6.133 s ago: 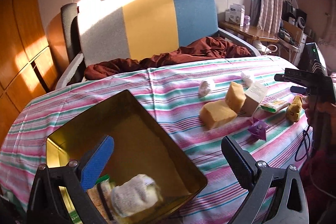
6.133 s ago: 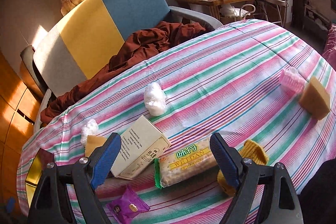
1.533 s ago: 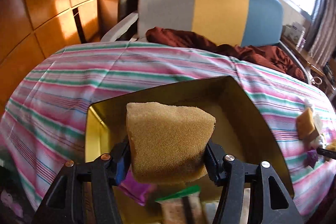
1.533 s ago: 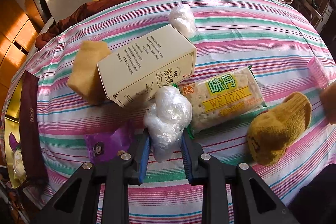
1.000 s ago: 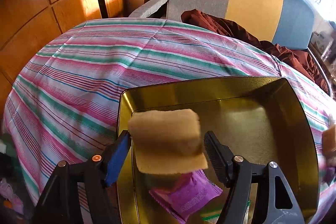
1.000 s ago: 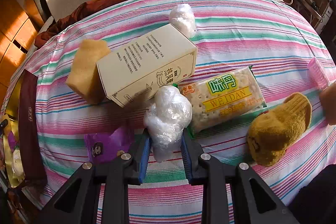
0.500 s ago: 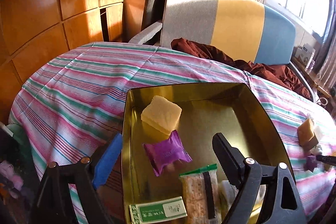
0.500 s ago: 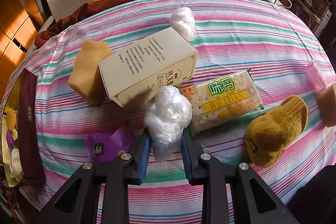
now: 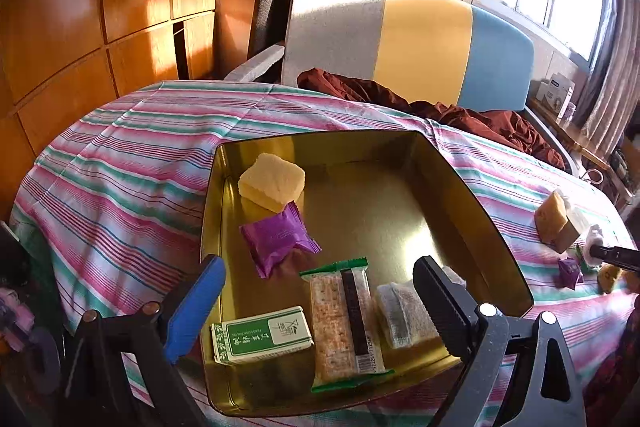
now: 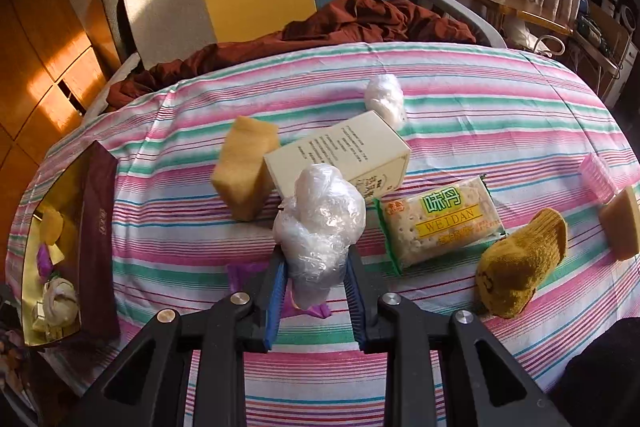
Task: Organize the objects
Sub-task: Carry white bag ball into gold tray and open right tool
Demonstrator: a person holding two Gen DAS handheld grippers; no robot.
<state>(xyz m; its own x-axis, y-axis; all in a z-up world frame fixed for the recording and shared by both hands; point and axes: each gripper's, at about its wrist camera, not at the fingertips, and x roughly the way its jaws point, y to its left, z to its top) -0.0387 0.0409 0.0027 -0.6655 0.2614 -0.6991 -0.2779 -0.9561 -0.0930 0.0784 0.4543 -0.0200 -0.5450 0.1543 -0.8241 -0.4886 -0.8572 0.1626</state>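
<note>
Yellow sponge block [image 9: 272,182] now dropped in gold tin [image 9: 496,235]; left gripper [image 9: 320,291] jaws open, empty. Right gripper [image 10: 316,287] jaws grip crumpled clear plastic wad [image 10: 320,219], lifted, prob. next in.

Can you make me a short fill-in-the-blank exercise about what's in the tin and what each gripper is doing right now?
1. The right gripper is shut on a ball of ____ plastic wrap.
2. The left gripper is ____ and holds nothing.
3. In the gold tin, the yellow sponge lies next to a ____ packet.

Missing words: clear; open; purple
</note>
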